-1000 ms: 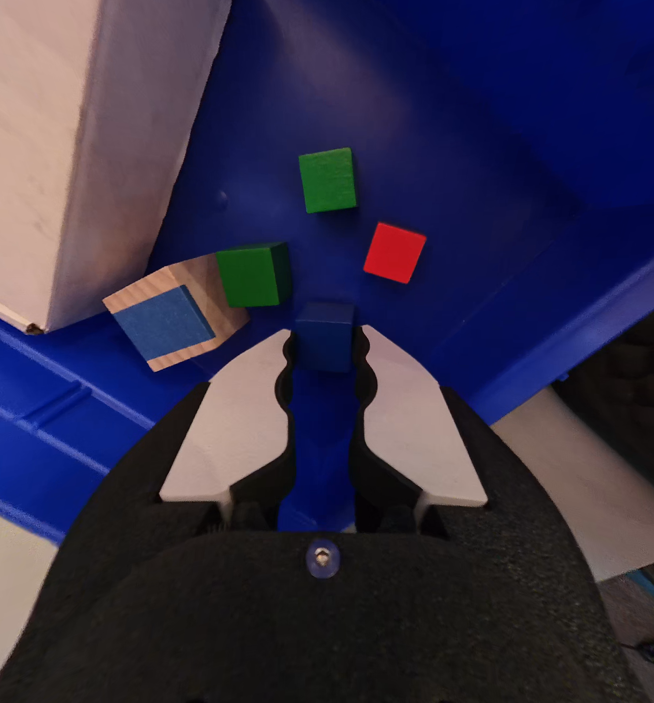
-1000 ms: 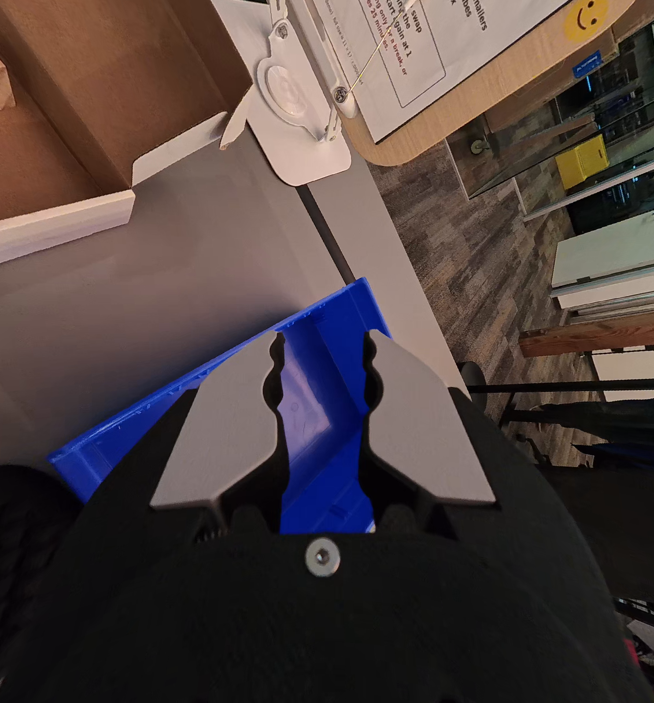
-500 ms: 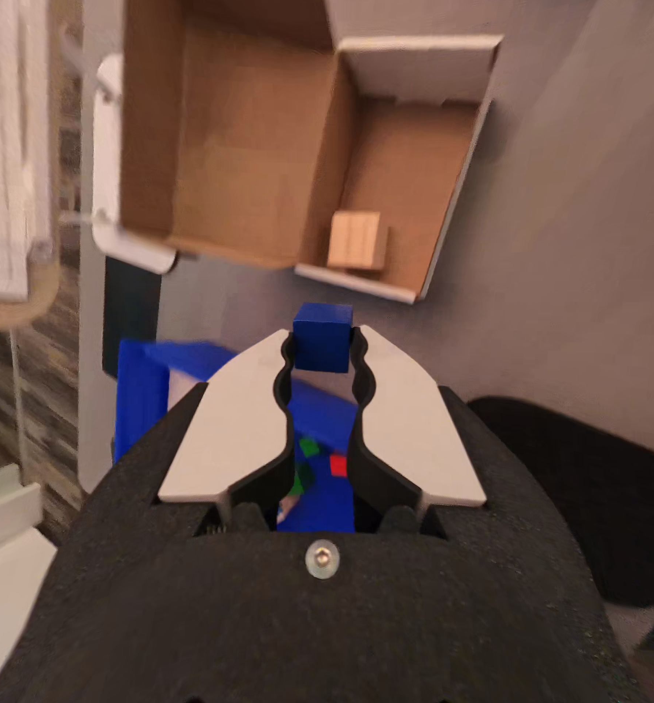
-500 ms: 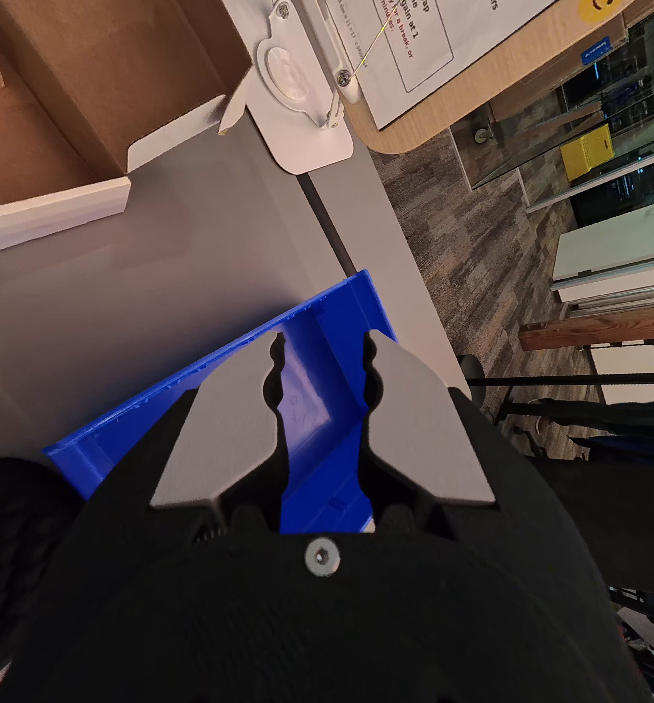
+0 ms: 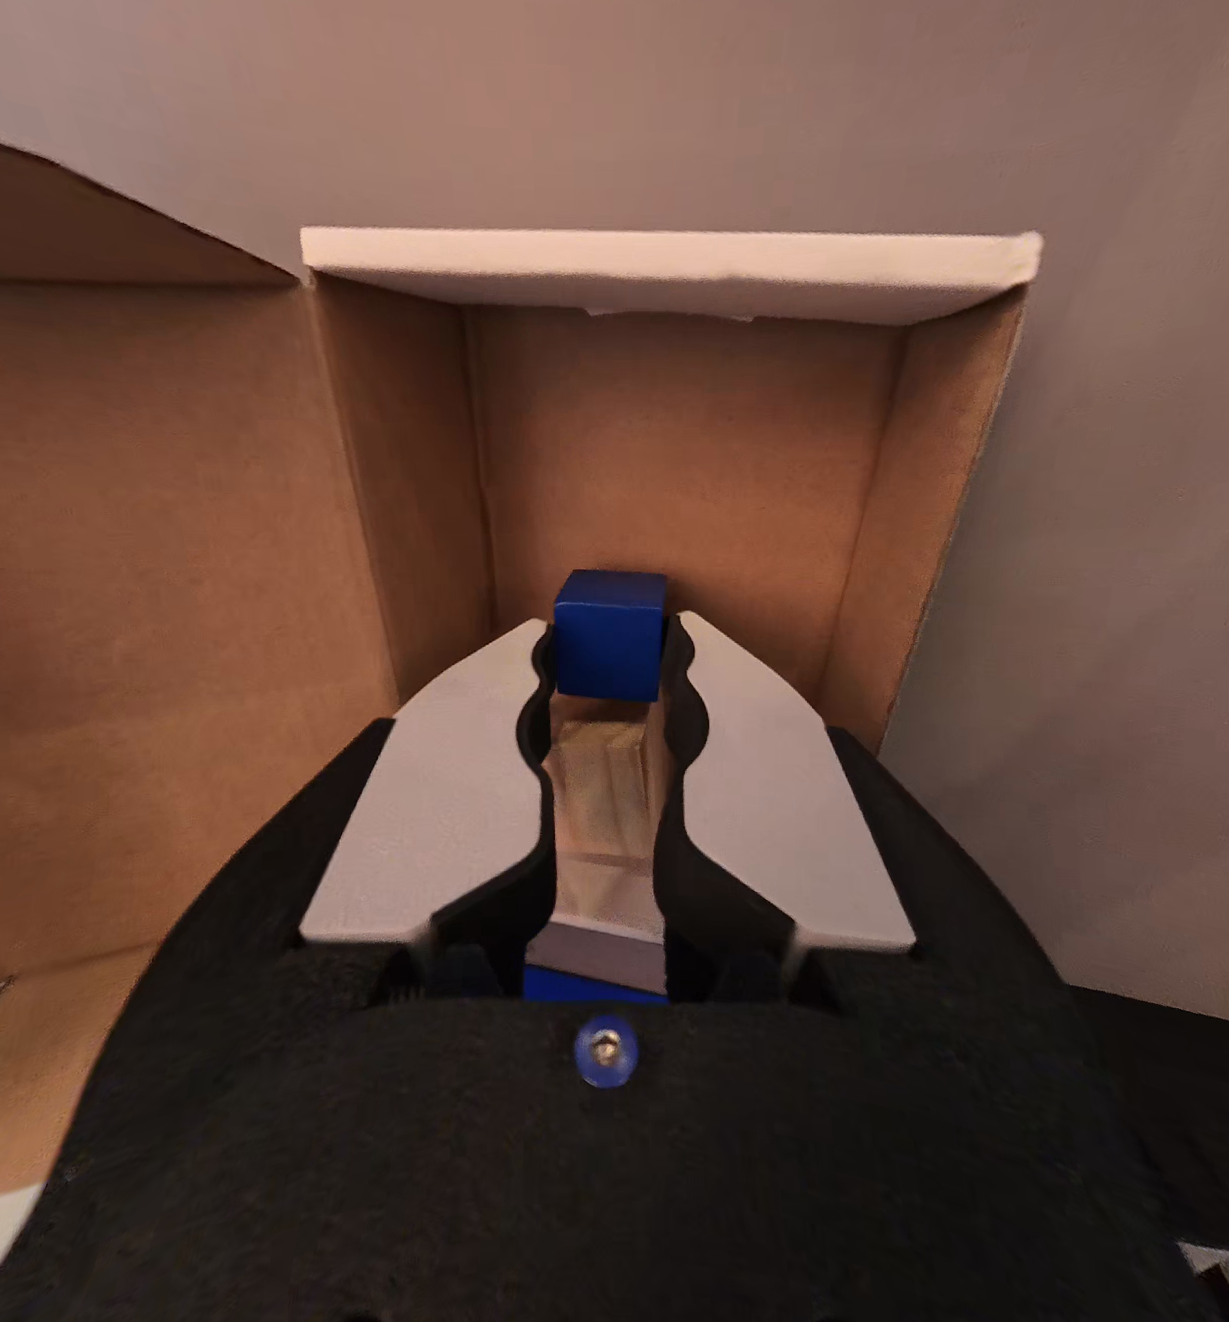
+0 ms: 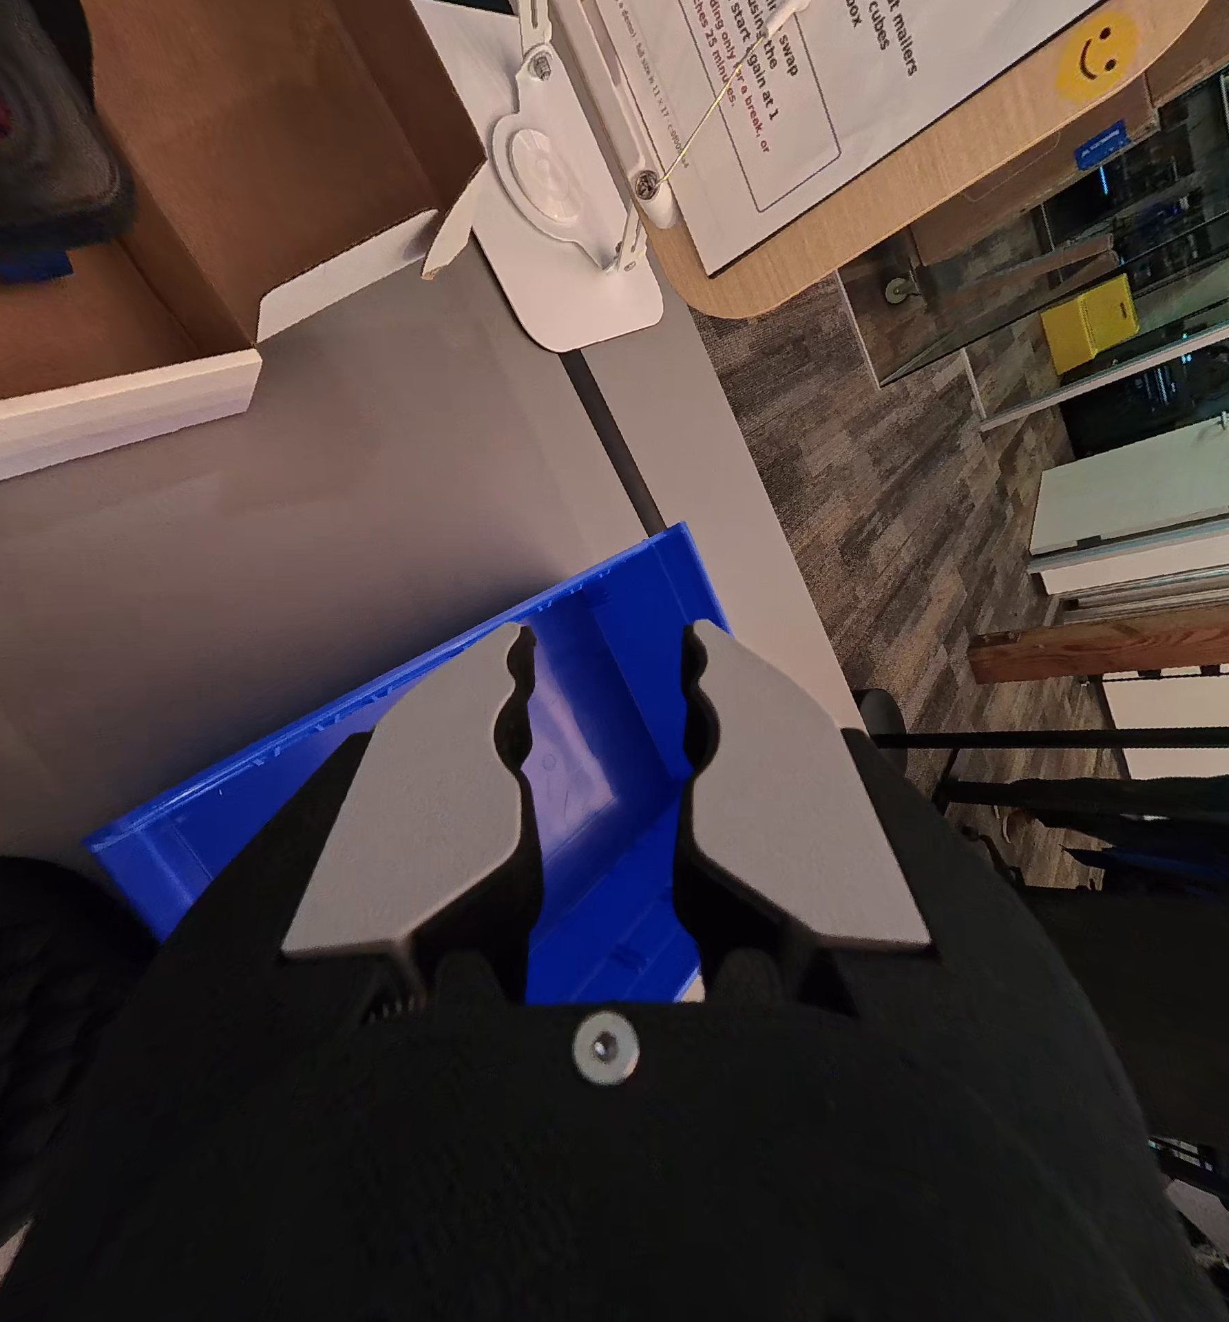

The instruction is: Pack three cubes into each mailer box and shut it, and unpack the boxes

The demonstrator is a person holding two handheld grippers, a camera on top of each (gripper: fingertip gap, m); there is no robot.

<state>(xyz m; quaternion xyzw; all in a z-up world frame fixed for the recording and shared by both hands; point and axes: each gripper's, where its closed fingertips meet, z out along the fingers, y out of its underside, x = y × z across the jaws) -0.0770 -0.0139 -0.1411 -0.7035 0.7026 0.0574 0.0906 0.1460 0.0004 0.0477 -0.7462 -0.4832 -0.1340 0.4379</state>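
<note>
My left gripper (image 5: 608, 637) is shut on a small blue cube (image 5: 610, 633) and holds it over the inside of an open cardboard mailer box (image 5: 668, 458). A plain wooden cube (image 5: 608, 794) lies in the box below my fingers, partly hidden by them. The box lid (image 5: 132, 501) lies open to the left. In the right wrist view my right gripper (image 6: 604, 637) is open and empty over a blue plastic bin (image 6: 597, 751). The same mailer box (image 6: 110, 415) shows at upper left, with the left gripper (image 6: 25, 143) and the blue cube (image 6: 28, 265) in it.
The grey table (image 6: 311, 536) runs between box and bin. A white stand (image 6: 568, 214) and a wooden board with a printed sheet (image 6: 811, 107) sit past the box. The table's edge and the floor (image 6: 883, 501) lie to the right. About 30 cm separates my left fingertips from my right.
My left gripper has lifted the blue cube out of the blue bin, carried it across and lowered it into the mailer box. The right gripper has barely moved.
</note>
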